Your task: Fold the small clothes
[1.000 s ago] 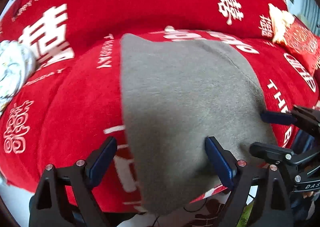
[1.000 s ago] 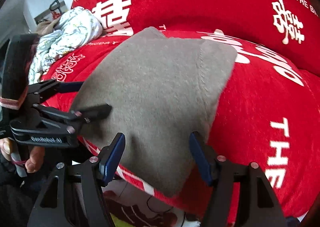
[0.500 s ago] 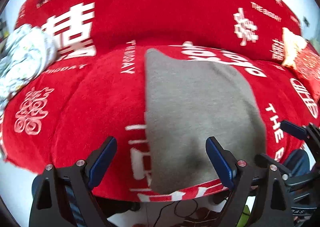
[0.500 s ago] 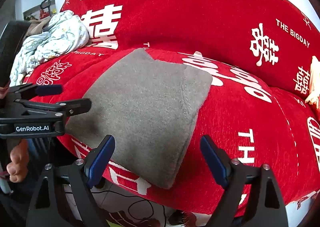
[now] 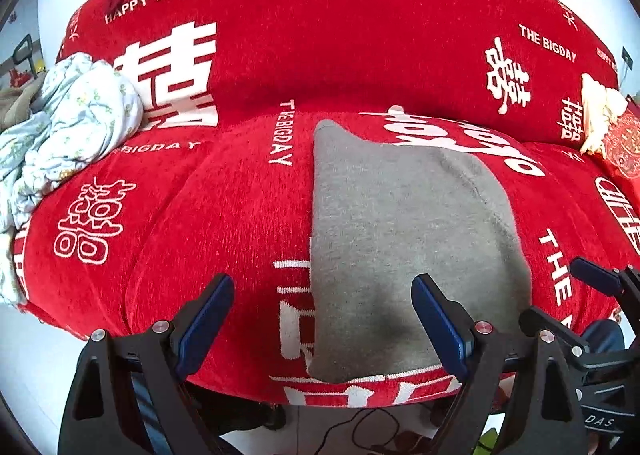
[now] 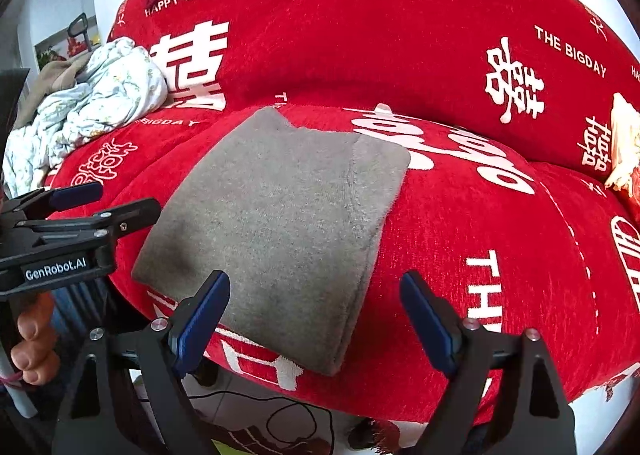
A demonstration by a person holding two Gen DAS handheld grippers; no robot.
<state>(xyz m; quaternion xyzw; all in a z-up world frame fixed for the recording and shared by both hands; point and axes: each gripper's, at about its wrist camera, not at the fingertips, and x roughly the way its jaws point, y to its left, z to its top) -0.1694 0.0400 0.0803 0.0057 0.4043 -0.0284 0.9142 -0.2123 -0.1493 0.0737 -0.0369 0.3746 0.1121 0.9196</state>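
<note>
Folded grey garment [image 5: 404, 239] of fuzzy fleece, roughly rectangular, lying flat on the seat of a red sofa [image 5: 224, 215], its near edge right at the seat's front lip; a stitched band visible along its far right side, a doubled fold along the right edge in the right wrist view [image 6: 280, 223]. Red sofa cover printed with white characters and "HAPPY WEDDING" and "THE BIGDAY". Crumpled pale floral cloth [image 5: 64, 135] piled on the far left of the seat, well apart from the grey piece. No containers in view. Left gripper [image 5: 322, 319] with jaws wide apart, nothing between the blue pads, hanging above the garment's near left part. Right gripper [image 6: 314, 319] likewise spread wide and clear of the fabric, its jaws having just been opening, with nothing pinched. Compared with 1 second ago: both grippers lifted back from the garment, more of the sofa back visible, grey piece left in place.
</note>
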